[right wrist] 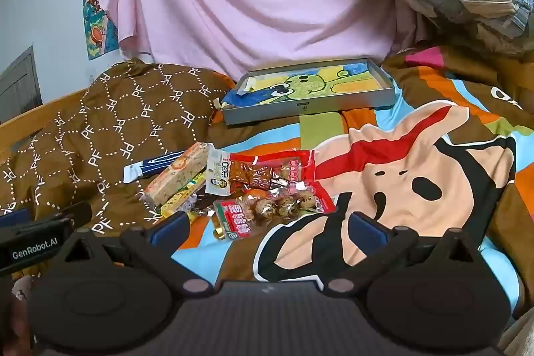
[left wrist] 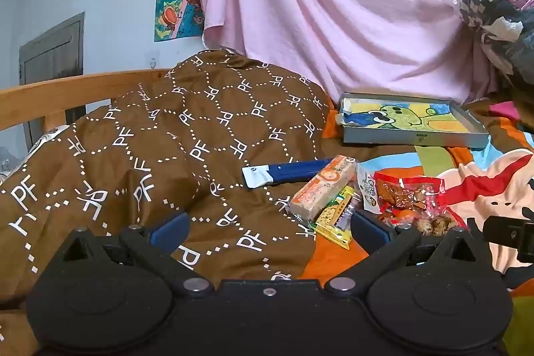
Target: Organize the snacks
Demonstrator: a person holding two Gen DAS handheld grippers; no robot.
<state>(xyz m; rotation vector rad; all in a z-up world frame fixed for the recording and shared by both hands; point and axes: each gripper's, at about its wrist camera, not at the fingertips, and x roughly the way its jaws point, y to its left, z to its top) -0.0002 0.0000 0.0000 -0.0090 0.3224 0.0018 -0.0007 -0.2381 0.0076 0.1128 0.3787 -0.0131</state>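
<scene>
Both my grippers, left gripper (left wrist: 269, 224) and right gripper (right wrist: 267, 226), gape wide and empty. The snack pile (right wrist: 240, 186) lies on the bedspread (right wrist: 417, 162): light, crinkly, slippery packets; I'd pinch the stiff cracker bar (right wrist: 178, 177) across its sides.

Brown quilt (left wrist: 187, 135) with white dotted hexagons and letters; plain pink draped cloth (left wrist: 333, 5); shallow grey tray (right wrist: 310, 107) lined with green-yellow-blue cartoon.

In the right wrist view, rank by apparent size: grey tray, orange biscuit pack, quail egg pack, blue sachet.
1. grey tray
2. quail egg pack and orange biscuit pack: alike, unranked; the egg pack lies nearer.
3. blue sachet, partly hidden.
</scene>
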